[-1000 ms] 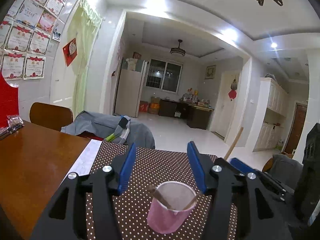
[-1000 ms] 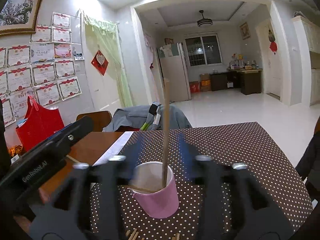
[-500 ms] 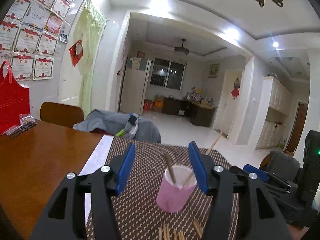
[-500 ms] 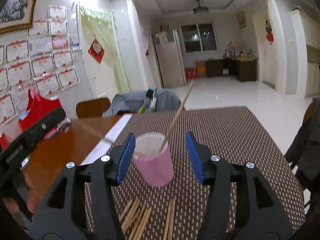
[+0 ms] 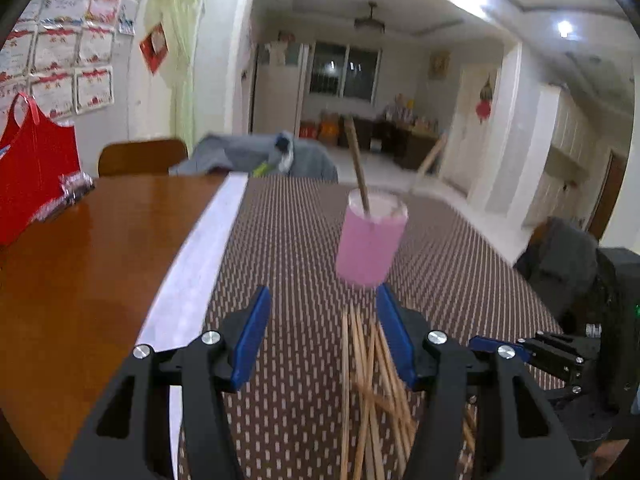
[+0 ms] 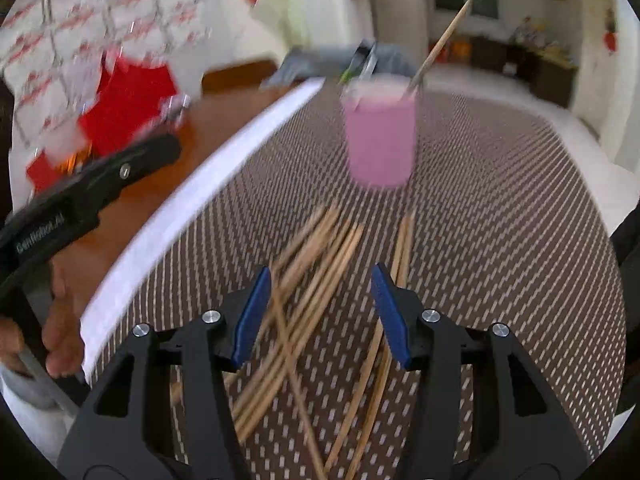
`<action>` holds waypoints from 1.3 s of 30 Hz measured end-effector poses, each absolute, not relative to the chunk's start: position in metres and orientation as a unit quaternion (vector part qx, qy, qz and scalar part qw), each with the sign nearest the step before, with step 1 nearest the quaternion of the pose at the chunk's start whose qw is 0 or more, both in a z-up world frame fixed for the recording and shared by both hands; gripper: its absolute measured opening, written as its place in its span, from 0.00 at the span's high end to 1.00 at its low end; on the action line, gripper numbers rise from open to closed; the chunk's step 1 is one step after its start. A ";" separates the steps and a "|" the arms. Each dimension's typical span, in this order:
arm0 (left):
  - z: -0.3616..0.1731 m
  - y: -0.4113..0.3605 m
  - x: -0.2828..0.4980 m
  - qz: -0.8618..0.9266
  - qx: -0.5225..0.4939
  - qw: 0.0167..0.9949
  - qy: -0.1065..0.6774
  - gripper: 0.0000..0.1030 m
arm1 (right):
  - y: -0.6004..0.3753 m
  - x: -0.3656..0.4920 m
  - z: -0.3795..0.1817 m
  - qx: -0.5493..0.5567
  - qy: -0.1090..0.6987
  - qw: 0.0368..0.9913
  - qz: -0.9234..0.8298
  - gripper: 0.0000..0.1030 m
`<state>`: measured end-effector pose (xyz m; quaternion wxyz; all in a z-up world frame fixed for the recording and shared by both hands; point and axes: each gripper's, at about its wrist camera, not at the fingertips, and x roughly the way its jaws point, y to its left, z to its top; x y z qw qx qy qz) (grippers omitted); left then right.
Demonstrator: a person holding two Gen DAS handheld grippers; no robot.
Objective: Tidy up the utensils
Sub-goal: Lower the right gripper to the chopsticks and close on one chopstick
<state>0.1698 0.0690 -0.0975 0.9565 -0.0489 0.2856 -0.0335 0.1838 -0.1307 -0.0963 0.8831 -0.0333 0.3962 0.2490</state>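
Observation:
A pink cup (image 5: pixel 370 240) stands upright on the brown dotted mat (image 5: pixel 288 240) with two wooden chopsticks (image 5: pixel 357 168) leaning in it. It also shows in the right wrist view (image 6: pixel 380 136) with one chopstick (image 6: pixel 440 44) visible. Several loose chopsticks (image 5: pixel 372 380) lie on the mat in front of the cup, also seen in the right wrist view (image 6: pixel 308 292). My left gripper (image 5: pixel 324 336) is open and empty, short of the cup, above the loose sticks. My right gripper (image 6: pixel 320 316) is open and empty above the same pile.
The mat lies on a brown wooden table (image 5: pixel 80 264) with a white strip (image 5: pixel 200 264) along the mat's left edge. A red bag (image 5: pixel 32 172) stands at the far left. A chair (image 5: pixel 140 156) with grey clothing (image 5: pixel 248 156) is behind the table. The other gripper's body (image 6: pixel 88 188) is at left.
Both grippers have drawn back from the cup and tilted down; the cup now stands farther ahead and the loose chopsticks have come into view beneath them. Both stay open.

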 end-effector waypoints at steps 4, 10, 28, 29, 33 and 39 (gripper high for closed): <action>-0.119 0.065 0.163 -0.042 -0.043 0.940 0.335 0.47 | -0.125 0.171 -0.119 -0.066 0.447 0.853 0.261 0.65; -0.139 0.062 0.162 -0.038 -0.018 0.927 0.373 0.47 | -0.126 0.159 -0.147 -0.085 0.490 0.826 0.265 0.71; -0.173 0.050 0.219 -0.052 0.028 0.890 0.453 0.47 | -0.175 0.188 -0.120 0.000 0.451 0.855 0.256 0.94; -0.176 0.049 0.224 -0.050 0.035 0.887 0.458 0.47 | -0.180 0.189 -0.118 0.006 0.450 0.855 0.256 0.94; -0.188 0.045 0.239 -0.041 0.056 0.875 0.479 0.47 | -0.192 0.197 -0.114 0.026 0.445 0.857 0.259 0.94; -0.188 0.046 0.246 -0.040 0.060 0.875 0.479 0.47 | -0.187 0.203 -0.109 0.040 0.444 0.854 0.267 0.94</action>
